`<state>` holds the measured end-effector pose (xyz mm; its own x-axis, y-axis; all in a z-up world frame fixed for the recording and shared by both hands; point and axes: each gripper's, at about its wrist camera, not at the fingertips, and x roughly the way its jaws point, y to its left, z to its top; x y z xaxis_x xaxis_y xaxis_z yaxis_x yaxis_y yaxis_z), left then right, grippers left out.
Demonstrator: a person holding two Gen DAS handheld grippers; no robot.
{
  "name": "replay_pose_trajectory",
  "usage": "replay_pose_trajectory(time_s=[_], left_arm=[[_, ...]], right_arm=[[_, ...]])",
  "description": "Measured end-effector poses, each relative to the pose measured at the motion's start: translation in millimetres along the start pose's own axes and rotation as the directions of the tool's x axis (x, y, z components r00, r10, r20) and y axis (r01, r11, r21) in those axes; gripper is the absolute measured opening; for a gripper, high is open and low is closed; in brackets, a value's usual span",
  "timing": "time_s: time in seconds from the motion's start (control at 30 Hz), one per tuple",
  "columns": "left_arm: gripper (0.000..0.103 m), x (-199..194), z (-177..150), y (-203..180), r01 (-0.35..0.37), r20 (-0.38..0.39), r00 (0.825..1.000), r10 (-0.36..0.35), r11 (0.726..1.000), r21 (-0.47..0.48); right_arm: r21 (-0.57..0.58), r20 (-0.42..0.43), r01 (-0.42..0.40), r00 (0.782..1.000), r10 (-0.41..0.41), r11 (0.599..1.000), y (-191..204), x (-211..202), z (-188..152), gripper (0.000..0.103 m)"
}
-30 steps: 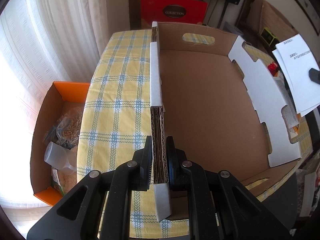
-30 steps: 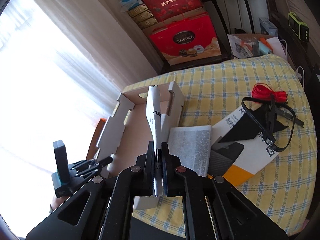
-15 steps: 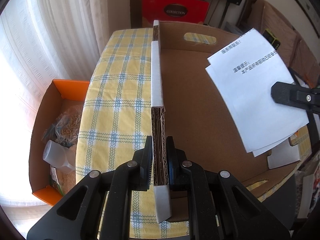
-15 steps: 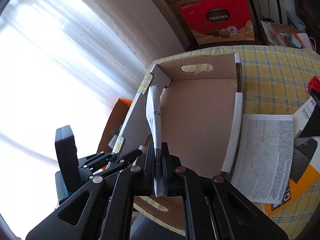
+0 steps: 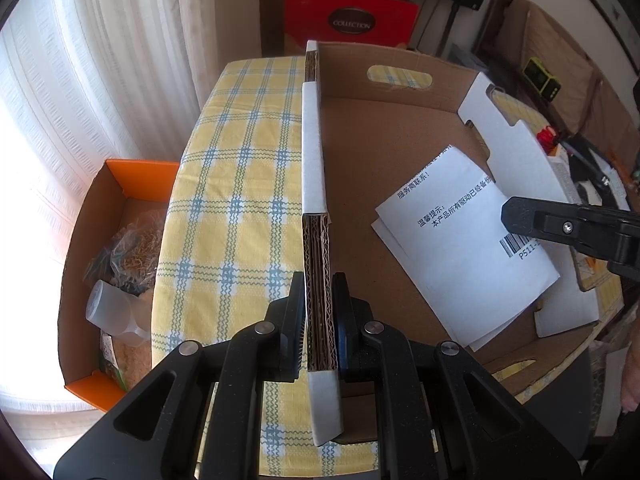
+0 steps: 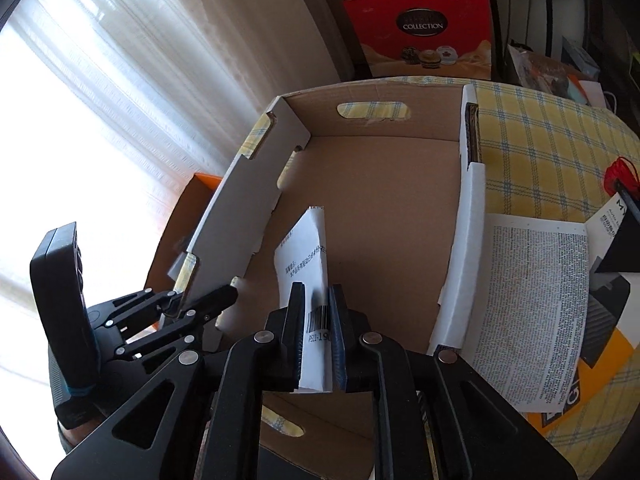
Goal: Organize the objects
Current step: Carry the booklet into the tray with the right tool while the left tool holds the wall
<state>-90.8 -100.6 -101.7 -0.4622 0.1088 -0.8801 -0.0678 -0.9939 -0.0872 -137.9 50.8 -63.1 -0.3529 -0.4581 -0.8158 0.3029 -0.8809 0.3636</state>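
Observation:
A shallow cardboard box (image 5: 384, 148) with white-faced walls sits on a yellow checked tablecloth. My left gripper (image 5: 319, 312) is shut on the box's near side wall (image 5: 316, 264); it also shows in the right wrist view (image 6: 200, 300). My right gripper (image 6: 316, 328) has opened slightly around white paper sheets (image 6: 308, 256) with printed text and a barcode, which lie on the box floor (image 5: 460, 236). In the left wrist view one right finger (image 5: 560, 228) rests over the paper's barcode corner.
An orange box (image 5: 116, 248) with a plastic bottle and bags stands beside the table at left. A printed leaflet (image 6: 536, 300), an orange-and-white package (image 6: 600, 340) and red cord (image 6: 620, 168) lie right of the box. A red gift box (image 6: 420, 32) stands behind.
My right gripper carried the paper over the box wall and lowered it onto the box floor, and its jaws have parted. My left gripper has kept its hold on the wall.

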Motion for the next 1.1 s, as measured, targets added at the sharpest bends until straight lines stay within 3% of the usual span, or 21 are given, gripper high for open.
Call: replay_pose_trajectory(time_s=[0.27,0.53,0.93,1.1], left_arm=[[0.011,0,1,0,0.000,0.000,1.000,0.000,1.000,-0.001],[0.011,0,1,3,0.011,0.000,1.000,-0.011,1.000,-0.013],[0.013,-3,3,2,0.028,0.001,1.000,-0.028,0.999,-0.025],[0.013,-2,3,1,0.031,0.002,1.000,-0.031,0.999,-0.032]], right_arm=[[-0.027,0.033,0.020,0.999,-0.019,0.999,-3,-27,4,0.023],[-0.108,-0.045,0.094,0.994,-0.099,0.990,14,8,11,0.023],[-0.223,-0.095,0.293,0.943,-0.320,0.930,22,52,24,0.023],[-0.275,-0.145,0.290,0.930,-0.337,0.917,29,67,28,0.023]])
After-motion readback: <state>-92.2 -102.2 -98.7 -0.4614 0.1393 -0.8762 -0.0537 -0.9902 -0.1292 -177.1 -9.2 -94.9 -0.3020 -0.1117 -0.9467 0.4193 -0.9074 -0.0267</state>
